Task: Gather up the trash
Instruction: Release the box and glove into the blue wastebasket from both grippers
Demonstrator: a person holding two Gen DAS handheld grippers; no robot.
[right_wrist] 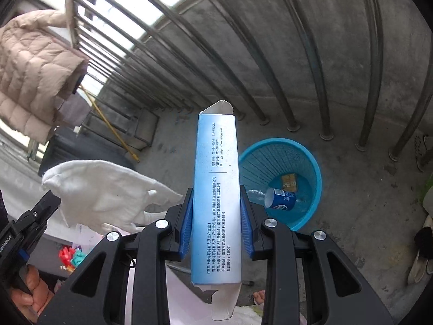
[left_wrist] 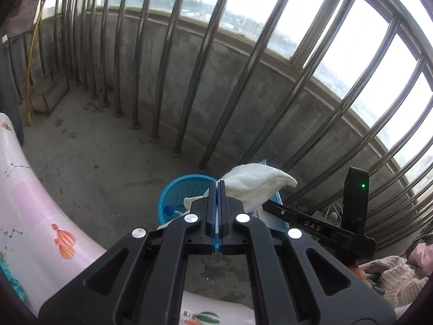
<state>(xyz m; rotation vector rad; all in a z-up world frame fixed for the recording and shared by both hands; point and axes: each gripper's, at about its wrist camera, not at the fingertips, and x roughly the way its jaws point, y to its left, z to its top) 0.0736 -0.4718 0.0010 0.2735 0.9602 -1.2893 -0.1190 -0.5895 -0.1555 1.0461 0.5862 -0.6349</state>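
My left gripper [left_wrist: 218,182] is shut on a crumpled white tissue [left_wrist: 254,184], which hangs above and just right of the blue mesh bin [left_wrist: 173,189] on the concrete floor. The same tissue [right_wrist: 102,192] shows at the left of the right wrist view. My right gripper [right_wrist: 216,189] is shut on a long blue and white carton [right_wrist: 217,189], upright between the blue pads, left of the bin [right_wrist: 311,159]. Inside the bin lie a blue can [right_wrist: 280,199] and a small brown wrapper [right_wrist: 289,182]. The right gripper's body [left_wrist: 354,205] shows at the right of the left wrist view.
Steel railing bars [left_wrist: 205,67] and a low concrete wall [right_wrist: 270,54] close off the balcony behind the bin. A pink patterned surface [left_wrist: 32,203] curves along the left. A beige padded jacket [right_wrist: 35,70] hangs on the rail. A yellow pole [left_wrist: 29,81] and shoes [right_wrist: 420,260] sit at the edges.
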